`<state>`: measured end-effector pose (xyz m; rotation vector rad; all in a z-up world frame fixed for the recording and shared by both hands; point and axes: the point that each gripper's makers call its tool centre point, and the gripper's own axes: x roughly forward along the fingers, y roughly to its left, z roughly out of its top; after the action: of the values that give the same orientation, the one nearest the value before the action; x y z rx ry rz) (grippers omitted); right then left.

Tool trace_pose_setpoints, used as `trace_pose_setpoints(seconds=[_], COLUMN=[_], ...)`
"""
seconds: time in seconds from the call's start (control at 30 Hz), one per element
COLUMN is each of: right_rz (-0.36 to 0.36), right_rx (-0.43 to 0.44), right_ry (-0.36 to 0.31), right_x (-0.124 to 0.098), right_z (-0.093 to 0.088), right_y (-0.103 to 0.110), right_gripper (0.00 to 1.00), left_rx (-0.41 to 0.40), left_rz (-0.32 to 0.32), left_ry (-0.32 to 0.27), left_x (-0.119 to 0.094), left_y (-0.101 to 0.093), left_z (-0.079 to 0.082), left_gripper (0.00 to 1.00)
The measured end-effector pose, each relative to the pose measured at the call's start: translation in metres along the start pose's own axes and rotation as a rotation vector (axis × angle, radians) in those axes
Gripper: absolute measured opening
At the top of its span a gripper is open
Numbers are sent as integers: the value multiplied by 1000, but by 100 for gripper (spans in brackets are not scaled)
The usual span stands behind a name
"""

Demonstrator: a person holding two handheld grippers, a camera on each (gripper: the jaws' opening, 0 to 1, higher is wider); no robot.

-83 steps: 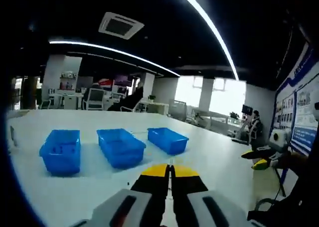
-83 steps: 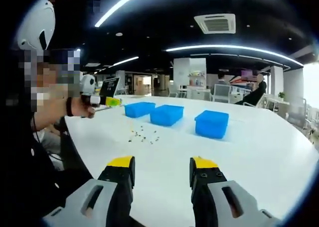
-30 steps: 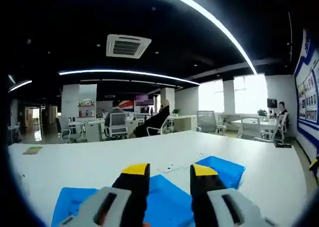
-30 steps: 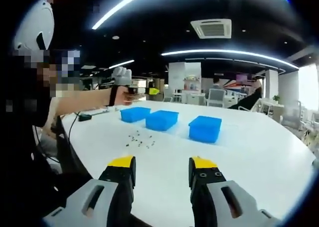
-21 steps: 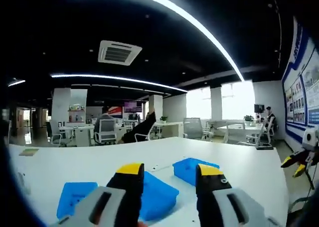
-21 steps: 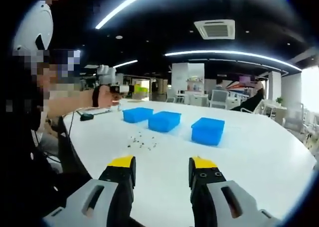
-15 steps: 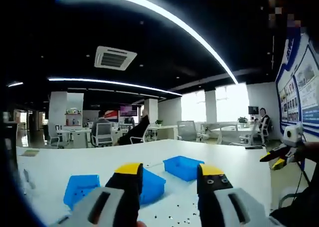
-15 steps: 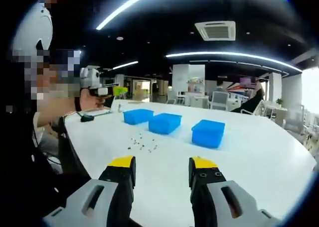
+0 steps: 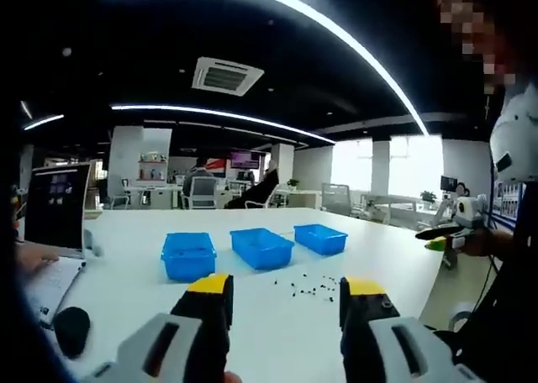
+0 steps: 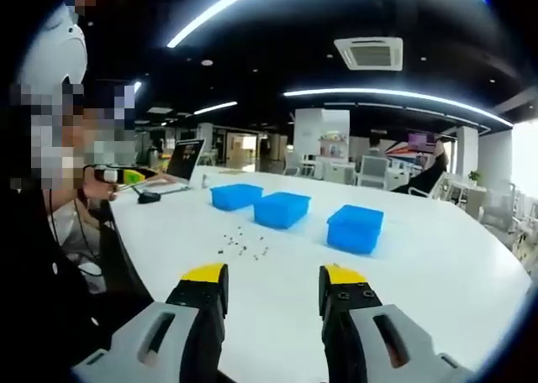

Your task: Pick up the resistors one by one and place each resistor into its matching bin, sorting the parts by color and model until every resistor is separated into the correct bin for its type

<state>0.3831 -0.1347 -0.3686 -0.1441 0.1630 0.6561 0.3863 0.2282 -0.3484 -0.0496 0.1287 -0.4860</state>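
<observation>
Three blue bins stand in a row on the white table (image 9: pixel 126 286): left bin (image 9: pixel 187 255), middle bin (image 9: pixel 261 247), right bin (image 9: pixel 320 238). Small dark resistors (image 9: pixel 311 289) lie scattered in front of them. My left gripper (image 9: pixel 287 286) is open and holds nothing, well short of the resistors. The right gripper (image 9: pixel 445 236) shows at the far right, held in a hand. In the right gripper view the bins (image 10: pixel 282 208) and the resistors (image 10: pixel 244 247) lie ahead. My right gripper (image 10: pixel 273 275) is open above the table, and the left gripper (image 10: pixel 126 175) is at the far left.
A laptop (image 9: pixel 59 215) stands at the table's left end, with a black mouse (image 9: pixel 71 328) and a hand (image 9: pixel 25 257) near it. In the right gripper view the laptop (image 10: pixel 185 160) and mouse (image 10: pixel 150 198) lie beyond the bins. Office desks and chairs fill the background.
The left gripper was shut 2.8 s ago and now stands open. It has drawn back from over the bins towards the person, so all three bins and the resistors show. The right gripper stays put.
</observation>
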Motion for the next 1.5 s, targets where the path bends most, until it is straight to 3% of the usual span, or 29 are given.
trace_pose_setpoints(seconds=[0.2,0.27,0.5,0.63,0.9,1.07,1.2,1.27,1.5], right_rz=[13,12,29,47,67,59,50,48,32], right_rx=[-7,-15,-23,-28,-29,-20,-18,-17,-9], right_ry=[7,20,56,67,78,76,71,68,65], right_x=[2,1,1,2,2,1,0,-1,-4], right_z=[0,-3,-10,-13,-18,-22,-24,-24,-25], right_y=[6,7,11,14,17,14,11,10,6], right_gripper=[45,45,45,45,45,45,45,45,45], left_rx=[3,10,48,141,167,232,258,283,318], left_rz=[-8,-25,-96,-151,-196,-232,-293,-306,-332], left_ry=[11,40,233,302,605,713,795,879,925], left_x=[8,14,51,78,130,158,173,174,186], left_y=[-3,-7,-14,-20,-24,-35,-45,-44,-52], left_z=[-1,-4,-17,-21,-41,-48,-65,-81,-99], left_gripper=[52,52,50,51,43,40,35,34,29])
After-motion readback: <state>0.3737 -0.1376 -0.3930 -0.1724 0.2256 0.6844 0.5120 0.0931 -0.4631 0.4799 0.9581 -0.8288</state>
